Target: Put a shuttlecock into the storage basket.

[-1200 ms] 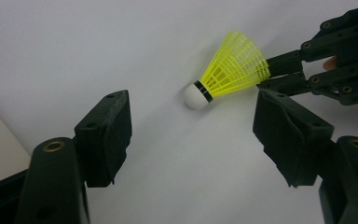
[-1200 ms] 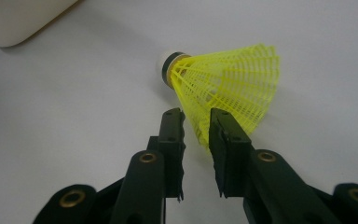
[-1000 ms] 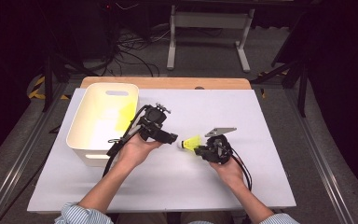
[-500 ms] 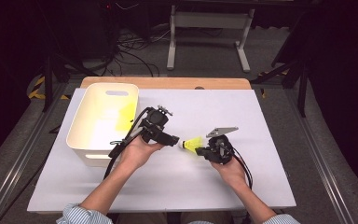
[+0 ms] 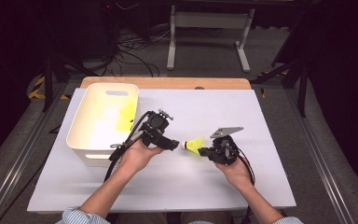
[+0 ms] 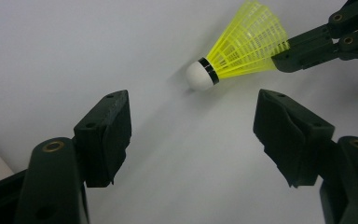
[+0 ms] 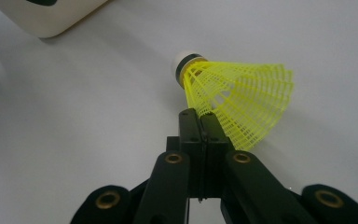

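A yellow mesh-skirted shuttlecock (image 5: 195,145) with a white cork tip and black band is lying near the middle of the white desk (image 5: 270,186), cork pointing toward nine o'clock, long axis running nine to three. The right hand-held gripper (image 5: 204,150) is pinching the skirt's edge, having just been closing. The left hand-held gripper (image 5: 177,145) is sitting spread wide at nine o'clock of the cork. A cream bin (image 5: 81,140) is standing at ten o'clock; bare desk is lying open toward six.

High view sits above my side, facing forward and down over the whole table (image 5: 261,186). Both gripper views ride low and close, looking along their own jaws from opposite sides. All three share the yellow shuttlecock (image 5: 195,145) (image 6: 242,51) (image 7: 235,100).
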A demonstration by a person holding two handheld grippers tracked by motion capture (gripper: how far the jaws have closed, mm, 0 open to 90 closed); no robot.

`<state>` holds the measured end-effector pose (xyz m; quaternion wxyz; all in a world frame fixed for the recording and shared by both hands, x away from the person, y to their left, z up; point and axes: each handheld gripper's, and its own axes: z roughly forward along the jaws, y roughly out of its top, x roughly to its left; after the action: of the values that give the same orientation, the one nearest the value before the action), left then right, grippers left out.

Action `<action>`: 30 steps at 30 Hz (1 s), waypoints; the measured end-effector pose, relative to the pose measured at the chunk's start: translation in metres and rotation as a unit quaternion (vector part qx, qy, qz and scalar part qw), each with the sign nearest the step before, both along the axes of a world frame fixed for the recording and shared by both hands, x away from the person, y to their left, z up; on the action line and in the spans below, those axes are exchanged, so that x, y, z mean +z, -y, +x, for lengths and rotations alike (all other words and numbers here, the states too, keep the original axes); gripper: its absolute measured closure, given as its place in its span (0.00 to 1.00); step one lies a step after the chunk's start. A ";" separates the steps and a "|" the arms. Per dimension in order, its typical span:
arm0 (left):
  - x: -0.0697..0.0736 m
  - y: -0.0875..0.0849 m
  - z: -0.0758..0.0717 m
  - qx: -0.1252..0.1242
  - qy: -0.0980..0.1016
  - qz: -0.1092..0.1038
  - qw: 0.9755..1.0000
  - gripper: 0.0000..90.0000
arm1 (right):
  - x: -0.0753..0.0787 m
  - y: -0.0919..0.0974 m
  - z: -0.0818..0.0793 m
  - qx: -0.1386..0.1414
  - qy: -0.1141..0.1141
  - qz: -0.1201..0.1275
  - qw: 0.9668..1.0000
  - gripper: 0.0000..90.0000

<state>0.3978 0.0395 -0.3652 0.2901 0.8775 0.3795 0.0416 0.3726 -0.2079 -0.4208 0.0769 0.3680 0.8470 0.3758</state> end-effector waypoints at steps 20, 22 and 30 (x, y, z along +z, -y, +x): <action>-0.017 0.003 -0.008 -0.020 0.004 0.017 1.000 0.32 | 0.008 -0.006 -0.007 0.033 -0.003 0.003 0.999 1.00; -0.018 0.002 -0.008 -0.021 0.005 0.018 1.000 0.32 | 0.009 -0.007 -0.007 0.035 -0.005 0.004 0.999 1.00; -0.024 0.001 -0.009 -0.030 0.002 0.016 0.999 0.32 | 0.014 -0.013 -0.010 0.054 -0.003 0.005 0.998 1.00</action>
<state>0.3883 0.0381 -0.3895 0.2778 0.8930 0.3518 0.0410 0.3631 -0.1948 -0.4070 0.0517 0.3229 0.8639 0.3830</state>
